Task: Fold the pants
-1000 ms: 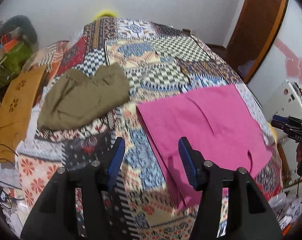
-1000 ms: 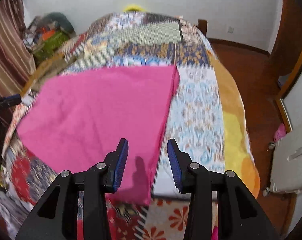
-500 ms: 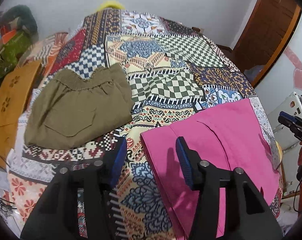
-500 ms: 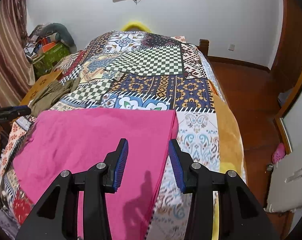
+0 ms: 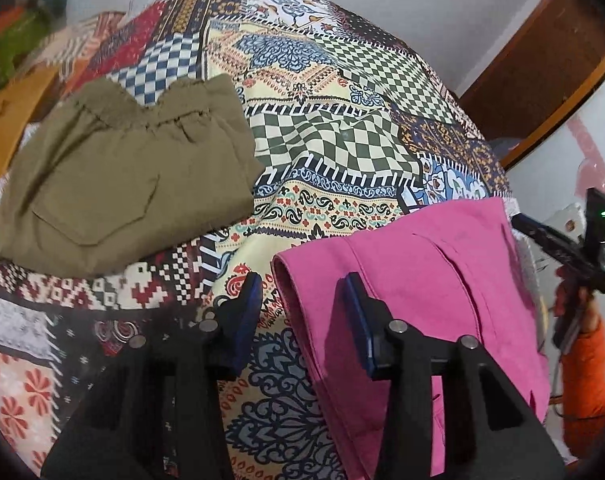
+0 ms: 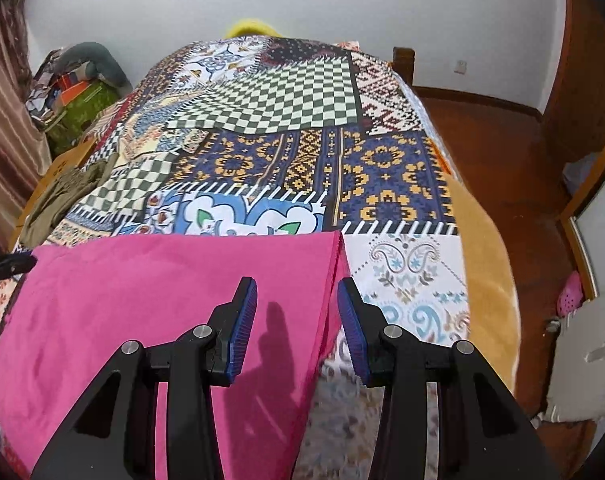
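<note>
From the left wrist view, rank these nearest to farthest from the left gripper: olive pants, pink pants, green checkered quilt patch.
From the left gripper, whose jaws have just been closing with nothing between the pads:
1. Pink pants: folded corner directly under the fingers, to the right.
2. Olive pants: up and left on the quilt.
3. Green checkered quilt patch: beyond both, centre.

Left gripper point(image 5: 298, 312), black with blue-padded fingers point(image 5: 248, 312), poised above a bed covered by a multicoloured patchwork quilt point(image 5: 334, 148). Its jaws have just been closing and stand apart, straddling the near left corner of the flat pink fabric pants point(image 5: 418, 284) without pressing on them. A folded olive-green cloth garment point(image 5: 118, 180) lies well apart at upper left. The right gripper point(image 5: 562, 248) appears at the right edge.
</note>
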Available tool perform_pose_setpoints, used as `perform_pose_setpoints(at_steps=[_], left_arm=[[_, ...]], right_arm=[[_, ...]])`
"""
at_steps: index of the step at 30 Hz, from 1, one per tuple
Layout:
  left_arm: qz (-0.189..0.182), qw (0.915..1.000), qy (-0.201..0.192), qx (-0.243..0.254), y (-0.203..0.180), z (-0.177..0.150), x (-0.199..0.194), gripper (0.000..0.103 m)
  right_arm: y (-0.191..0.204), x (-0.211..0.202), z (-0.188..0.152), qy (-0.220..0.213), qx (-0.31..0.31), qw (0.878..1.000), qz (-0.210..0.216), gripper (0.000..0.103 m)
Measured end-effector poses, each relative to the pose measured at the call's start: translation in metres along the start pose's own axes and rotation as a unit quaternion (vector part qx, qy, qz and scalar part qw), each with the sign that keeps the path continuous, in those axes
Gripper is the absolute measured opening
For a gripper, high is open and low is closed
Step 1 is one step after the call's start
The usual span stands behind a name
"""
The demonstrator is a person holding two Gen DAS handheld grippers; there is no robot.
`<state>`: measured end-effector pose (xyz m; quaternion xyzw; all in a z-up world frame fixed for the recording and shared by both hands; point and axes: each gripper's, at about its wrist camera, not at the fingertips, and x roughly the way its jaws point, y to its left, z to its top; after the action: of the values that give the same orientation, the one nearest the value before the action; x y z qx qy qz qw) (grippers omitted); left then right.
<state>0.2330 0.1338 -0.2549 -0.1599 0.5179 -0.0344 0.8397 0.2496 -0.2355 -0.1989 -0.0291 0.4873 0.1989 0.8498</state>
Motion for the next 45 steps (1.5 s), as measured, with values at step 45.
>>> perform_pose_setpoints(at_steps=[45], left_arm=[[0.049, 0.9952, -0.054, 0.065, -0.026, 0.010, -0.031, 0.008]], right_arm=[[-0.003, 0.001, 0.022, -0.042, -0.022, 0.998, -0.041, 0.035]])
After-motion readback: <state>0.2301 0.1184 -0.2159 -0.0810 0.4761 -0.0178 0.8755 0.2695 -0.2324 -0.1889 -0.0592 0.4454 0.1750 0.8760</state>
